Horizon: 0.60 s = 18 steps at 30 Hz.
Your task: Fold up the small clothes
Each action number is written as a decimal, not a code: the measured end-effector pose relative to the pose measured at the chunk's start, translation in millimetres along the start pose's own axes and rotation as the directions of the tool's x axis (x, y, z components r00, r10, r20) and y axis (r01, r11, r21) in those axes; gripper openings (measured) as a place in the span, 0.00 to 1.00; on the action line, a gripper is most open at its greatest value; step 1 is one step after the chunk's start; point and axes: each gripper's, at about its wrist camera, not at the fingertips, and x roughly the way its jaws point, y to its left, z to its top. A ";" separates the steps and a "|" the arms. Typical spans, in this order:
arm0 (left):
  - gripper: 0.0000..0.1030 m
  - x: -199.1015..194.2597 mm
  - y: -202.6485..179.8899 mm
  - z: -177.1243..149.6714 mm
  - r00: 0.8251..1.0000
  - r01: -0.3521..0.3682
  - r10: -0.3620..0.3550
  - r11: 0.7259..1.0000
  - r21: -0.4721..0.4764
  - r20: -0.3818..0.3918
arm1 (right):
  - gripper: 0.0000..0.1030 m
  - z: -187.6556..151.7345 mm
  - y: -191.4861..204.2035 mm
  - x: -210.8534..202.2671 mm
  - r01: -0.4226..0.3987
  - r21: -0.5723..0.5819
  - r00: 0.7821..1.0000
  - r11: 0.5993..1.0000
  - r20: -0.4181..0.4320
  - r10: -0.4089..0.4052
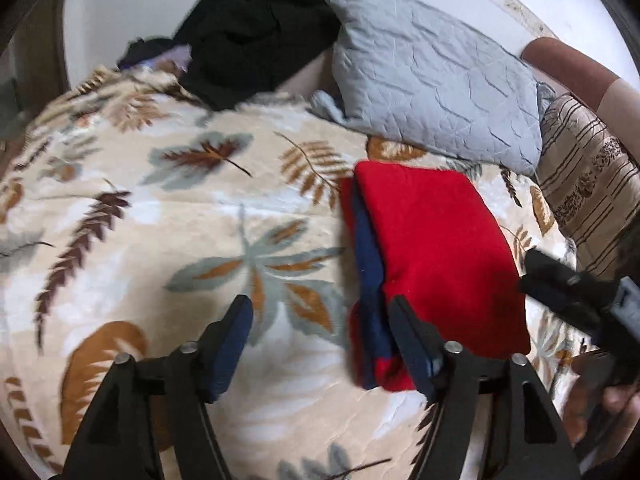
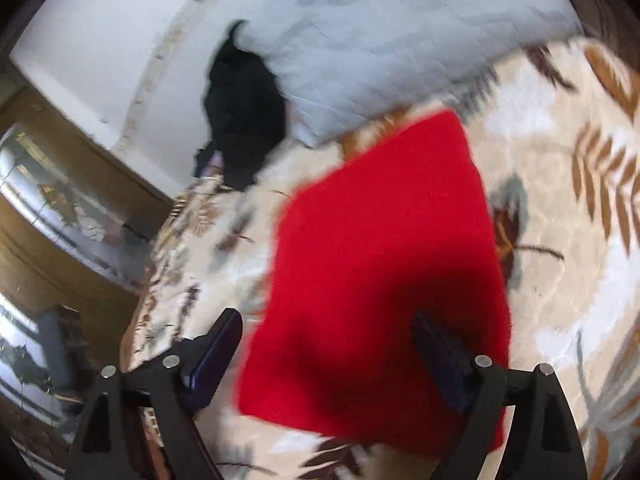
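Red garment (image 1: 436, 252): folded, on bed blanket (image 1: 160, 240) just below grey pillow (image 1: 432, 76). Left hand-held gripper (image 1: 320, 336), right hand-held gripper (image 2: 328, 344): spread, empty. Advice: lift clear without snagging; next, black clothes (image 1: 256, 28) beside pillow

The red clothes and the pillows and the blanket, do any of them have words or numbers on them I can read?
No words, numbers or labels can be read in either view.
Folded red garment: plain red with a blue layer, no print or tag showing.
Grey pillow: only quilted stitching.
Leaf-print blanket: only leaves.
Striped cushion: a woven pattern, no letters.
Black clothes: dark and blurred, nothing legible.
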 end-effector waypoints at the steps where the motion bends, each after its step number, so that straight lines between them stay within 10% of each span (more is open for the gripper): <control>1: 0.70 -3.0 -0.1 -1.5 1.000 -0.008 0.008 1.000 0.003 0.008 | 0.87 0.5 8.0 -7.0 0.016 -0.024 1.000 1.000 0.017 -0.015; 18: 0.80 -55.4 -33.8 -26.4 0.987 -0.137 0.129 0.987 0.086 0.099 | 0.87 -81.1 41.5 -110.8 0.383 -0.228 0.918 0.895 0.201 -0.341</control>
